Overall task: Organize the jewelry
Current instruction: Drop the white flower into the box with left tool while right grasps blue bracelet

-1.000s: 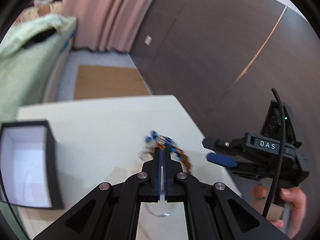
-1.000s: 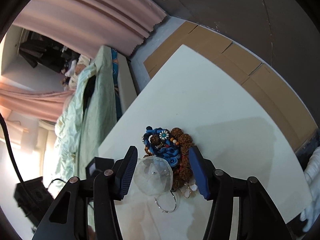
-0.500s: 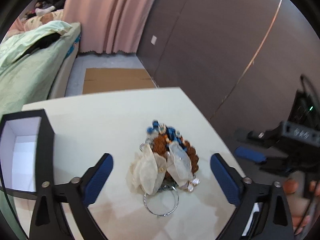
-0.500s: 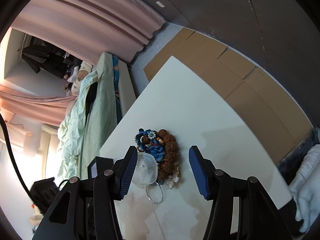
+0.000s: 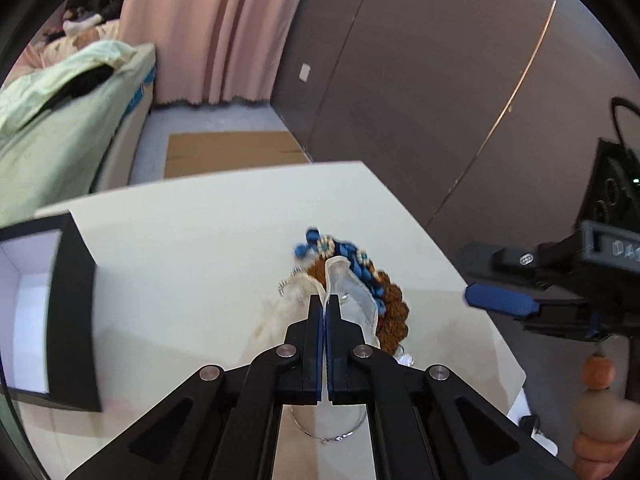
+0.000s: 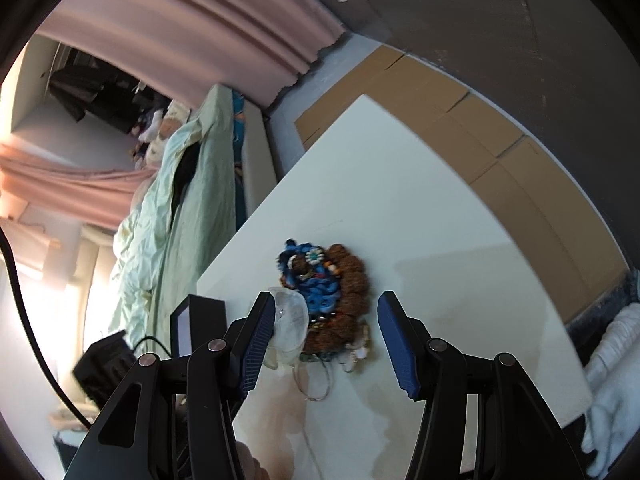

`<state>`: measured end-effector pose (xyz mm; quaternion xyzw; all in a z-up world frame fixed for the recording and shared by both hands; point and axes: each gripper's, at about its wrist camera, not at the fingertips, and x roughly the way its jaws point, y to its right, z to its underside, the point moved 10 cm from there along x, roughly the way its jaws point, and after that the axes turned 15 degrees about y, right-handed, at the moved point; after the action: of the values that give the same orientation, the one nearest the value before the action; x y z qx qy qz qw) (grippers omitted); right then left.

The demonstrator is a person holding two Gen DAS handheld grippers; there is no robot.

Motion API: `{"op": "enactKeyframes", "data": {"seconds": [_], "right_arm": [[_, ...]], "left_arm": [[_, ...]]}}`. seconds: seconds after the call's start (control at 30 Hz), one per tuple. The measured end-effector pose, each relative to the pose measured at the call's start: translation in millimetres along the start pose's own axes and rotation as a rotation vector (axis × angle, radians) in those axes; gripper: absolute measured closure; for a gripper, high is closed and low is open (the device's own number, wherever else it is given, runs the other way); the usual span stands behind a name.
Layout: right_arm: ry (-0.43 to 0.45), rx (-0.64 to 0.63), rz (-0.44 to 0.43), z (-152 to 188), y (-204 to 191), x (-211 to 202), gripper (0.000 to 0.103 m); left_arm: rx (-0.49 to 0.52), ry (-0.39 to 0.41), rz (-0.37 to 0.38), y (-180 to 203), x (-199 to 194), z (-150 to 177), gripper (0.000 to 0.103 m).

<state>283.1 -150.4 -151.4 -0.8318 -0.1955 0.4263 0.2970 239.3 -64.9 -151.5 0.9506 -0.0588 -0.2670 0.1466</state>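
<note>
A heap of jewelry lies on the white table (image 5: 192, 240): a blue beaded bracelet (image 5: 352, 256), a brown bead bracelet (image 5: 394, 312), a thin silver bangle (image 5: 328, 434) and sheer white pouches (image 5: 356, 292). My left gripper (image 5: 325, 300) is shut on the upper edge of one sheer pouch, at the near side of the heap. My right gripper (image 6: 326, 304) hangs open just above the heap (image 6: 320, 280), touching nothing, with a pouch (image 6: 290, 324) beside its left finger. In the left wrist view the right gripper (image 5: 480, 280) shows at the right edge.
An open black box with a white inside (image 5: 76, 320) stands on the table's left side, also seen as the box (image 6: 200, 320). A bed with green bedding (image 5: 60, 128) is beyond the table. Cardboard sheets (image 6: 460, 120) cover the floor. A hand (image 5: 600, 420) holds the right gripper.
My left gripper opened wide over the heap, sank a little, then closed on the sheer pouch. The right gripper stayed open above the heap.
</note>
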Motion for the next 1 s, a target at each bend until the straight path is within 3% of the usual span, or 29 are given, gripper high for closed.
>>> {"op": "enactKeyframes", "data": {"seconds": [0.67, 0.73, 0.87, 1.0], "right_arm": [[-0.053, -0.155, 0.028, 14.7, -43.4, 64.8, 0.048], [-0.062, -0.161, 0.055, 18.7, -41.7, 72.5, 0.056], [-0.04, -0.145, 0.118, 17.2, -29.3, 74.9, 0.095], [0.0, -0.114, 0.08, 11.7, -30.4, 64.2, 0.098]], "left_arm": [[-0.156, 0.137, -0.006, -60.0, -49.5, -75.0, 0.103], [-0.167, 0.159, -0.009, -67.6, -59.2, -82.4, 0.103], [-0.183, 0.2, -0.016, -83.0, -76.7, -95.5, 0.103], [-0.209, 0.235, -0.039, -104.5, -93.4, -106.1, 0.103]]}}
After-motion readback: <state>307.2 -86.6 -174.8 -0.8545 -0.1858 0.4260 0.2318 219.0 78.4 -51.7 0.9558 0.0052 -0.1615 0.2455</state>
